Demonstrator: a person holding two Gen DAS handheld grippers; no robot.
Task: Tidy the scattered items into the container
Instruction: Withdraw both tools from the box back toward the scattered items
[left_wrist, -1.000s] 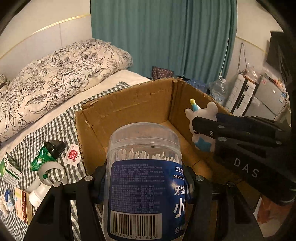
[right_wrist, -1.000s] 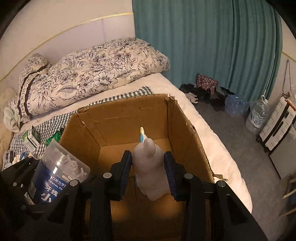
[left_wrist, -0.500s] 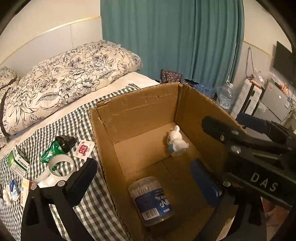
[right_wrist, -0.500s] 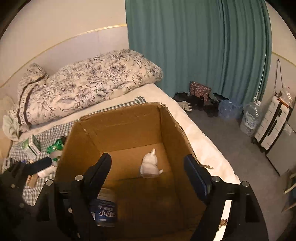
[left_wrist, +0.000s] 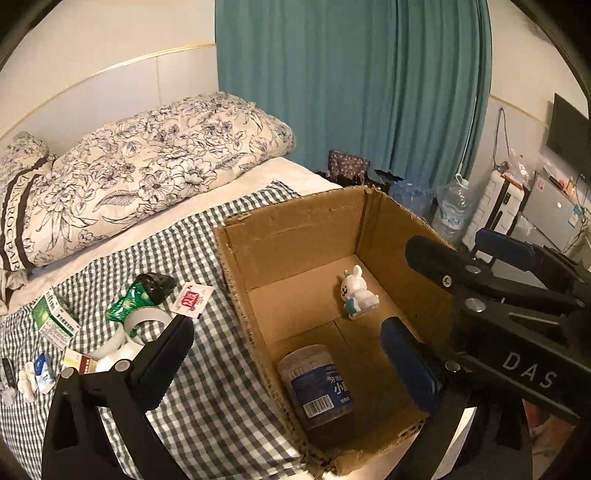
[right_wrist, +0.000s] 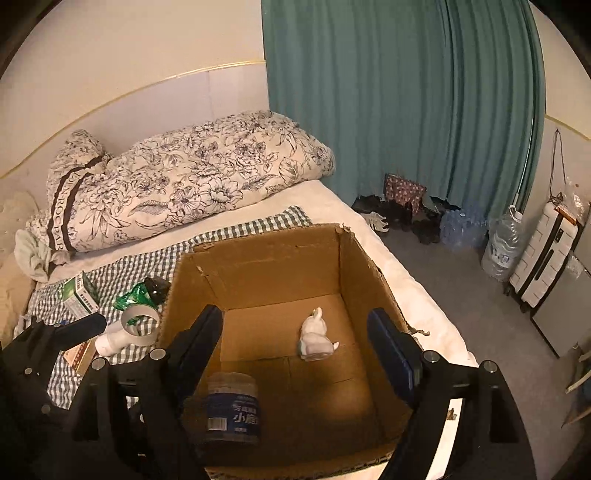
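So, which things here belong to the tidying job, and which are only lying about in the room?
Job:
- box
- jar, in box
- rabbit toy, in box
- tape roll
- green packet
- sachet
- green carton

Lying about:
- pillow
- curtain
- water bottle
- suitcase

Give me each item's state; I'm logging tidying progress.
cardboard box: open-topped, on the bed.
floss jar: in the box, upright.
rabbit figure: in the box, lying tilted.
tape roll: outside, on the checked cloth.
left gripper: open, empty.
right gripper: open, empty.
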